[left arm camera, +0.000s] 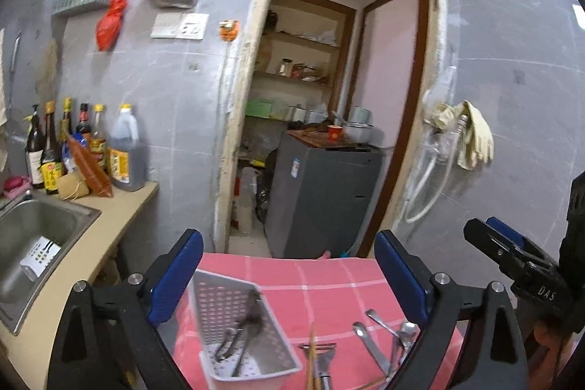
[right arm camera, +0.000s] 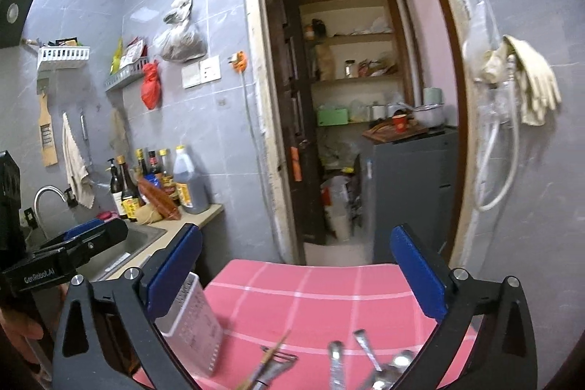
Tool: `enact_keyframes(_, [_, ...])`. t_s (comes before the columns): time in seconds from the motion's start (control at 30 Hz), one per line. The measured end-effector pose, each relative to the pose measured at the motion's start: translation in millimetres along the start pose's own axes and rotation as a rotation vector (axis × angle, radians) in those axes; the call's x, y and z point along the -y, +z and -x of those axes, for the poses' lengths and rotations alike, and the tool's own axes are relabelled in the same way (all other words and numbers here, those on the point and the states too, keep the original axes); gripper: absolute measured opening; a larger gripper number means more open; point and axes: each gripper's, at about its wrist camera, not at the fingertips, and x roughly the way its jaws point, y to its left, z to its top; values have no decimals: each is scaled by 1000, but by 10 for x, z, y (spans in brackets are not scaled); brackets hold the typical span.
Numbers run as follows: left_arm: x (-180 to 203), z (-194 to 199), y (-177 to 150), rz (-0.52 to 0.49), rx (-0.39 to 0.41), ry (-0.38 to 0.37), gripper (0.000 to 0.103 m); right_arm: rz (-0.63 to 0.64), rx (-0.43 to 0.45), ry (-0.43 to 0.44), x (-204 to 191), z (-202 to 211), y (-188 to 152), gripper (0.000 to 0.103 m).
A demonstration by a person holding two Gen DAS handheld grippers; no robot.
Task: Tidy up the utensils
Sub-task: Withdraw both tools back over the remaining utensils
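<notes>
A white perforated utensil basket (left arm camera: 241, 328) lies on a pink checked cloth (left arm camera: 321, 284), with a dark tool (left arm camera: 245, 328) inside it. To its right lie chopsticks (left arm camera: 312, 353), a peeler (left arm camera: 323, 359) and several metal spoons (left arm camera: 380, 339). My left gripper (left arm camera: 289, 280) is open and empty, held above the cloth. My right gripper (right arm camera: 296, 273) is open and empty too, above the basket (right arm camera: 193, 324), peeler (right arm camera: 274, 368) and spoons (right arm camera: 365, 357). The right gripper's fingers (left arm camera: 490, 240) show at the right edge of the left wrist view.
A steel sink (left arm camera: 33, 236) sits in a beige counter at the left, with several sauce bottles (left arm camera: 87, 148) behind it. An open doorway ahead shows a grey cabinet (left arm camera: 321, 192) and shelves. Gloves and a hose (left arm camera: 464, 137) hang on the right wall.
</notes>
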Motion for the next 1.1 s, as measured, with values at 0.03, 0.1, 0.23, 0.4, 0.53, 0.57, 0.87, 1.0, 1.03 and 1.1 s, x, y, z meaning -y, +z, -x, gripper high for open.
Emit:
enact_keyframes(0.03, [51, 13, -11, -9, 3, -4, 97, 7, 1, -11, 36, 46, 0, 102])
enact_keyframes(0.1, [170, 27, -29, -30, 4, -15, 99, 16, -3, -31, 111, 142, -11, 102])
enact_keyframes(0.23, [411, 48, -98, -63, 0, -49, 103, 17, -16, -69, 284, 316, -71, 102])
enact_keyframes(0.4, [614, 0, -203, -90, -37, -78, 103, 20, -48, -110, 518, 483, -189, 102])
enact_keyframes(0.53, [731, -68, -314, -92, -72, -96, 103, 26, -83, -134, 688, 547, -310, 102])
enact_keyframes(0.57, [769, -93, -357, -90, -83, -98, 103, 27, -92, -141, 730, 550, -348, 102])
enact_keyframes(0.87, [921, -353, -647, -59, -202, -133, 103, -21, -206, -122, 1115, 460, -681, 102])
enact_keyframes(1.0, [957, -520, -783, -40, -262, -143, 103, -55, -251, -98, 1279, 361, -822, 102])
enact_keyframes(1.03, [960, -572, -824, -35, -282, -143, 103, -64, -266, -91, 1321, 319, -859, 101])
enact_keyframes(1.1, [961, -655, -906, -24, -316, -140, 103, -80, -288, -78, 1387, 249, -929, 101])
